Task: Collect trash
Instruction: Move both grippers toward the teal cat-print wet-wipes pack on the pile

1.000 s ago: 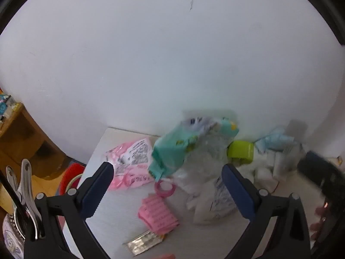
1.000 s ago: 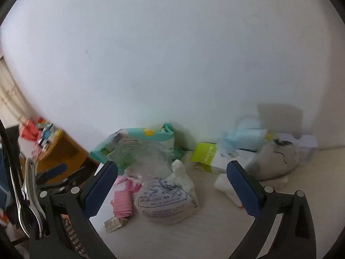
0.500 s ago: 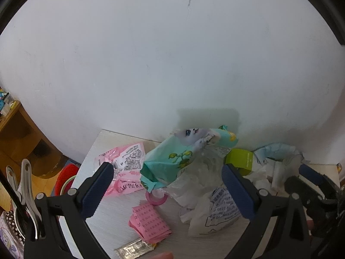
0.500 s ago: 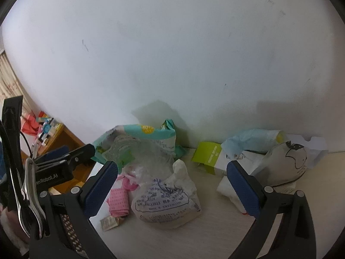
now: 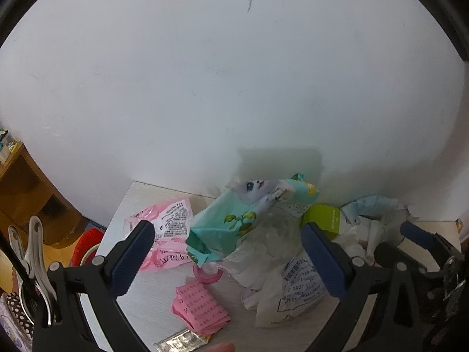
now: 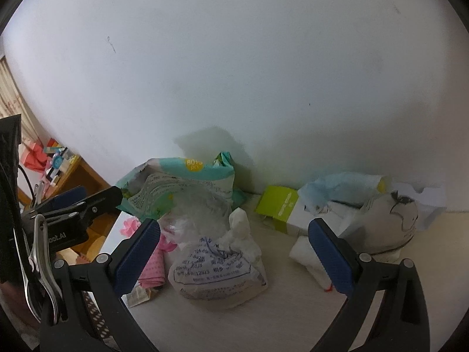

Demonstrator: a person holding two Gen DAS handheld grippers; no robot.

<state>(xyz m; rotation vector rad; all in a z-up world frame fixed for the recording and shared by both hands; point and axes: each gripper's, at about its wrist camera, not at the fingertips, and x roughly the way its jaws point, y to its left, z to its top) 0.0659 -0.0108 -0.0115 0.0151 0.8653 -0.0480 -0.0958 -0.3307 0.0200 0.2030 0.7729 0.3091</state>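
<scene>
Several trash items piled on tabletop [image 6: 205, 322] against wall [image 6: 234, 58]: teal wipes pack [image 5: 228, 223], printed white plastic bag [image 6: 217, 267], pink wrapper [image 5: 167, 228], pink paper slips [image 5: 199, 305], green box [image 6: 278, 205]. Left gripper [image 5: 228, 261] and right gripper [image 6: 234, 252] both spread wide, holding nothing, hovering short of pile.

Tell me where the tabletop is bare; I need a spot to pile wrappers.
Right wrist view: bare table in front, between the printed white bag and the white tissue. Left wrist view: a bare strip between the pink wrapper and the pink leaflets. Crowded along the wall: teal wipes pack, green box, blue paper.
</scene>
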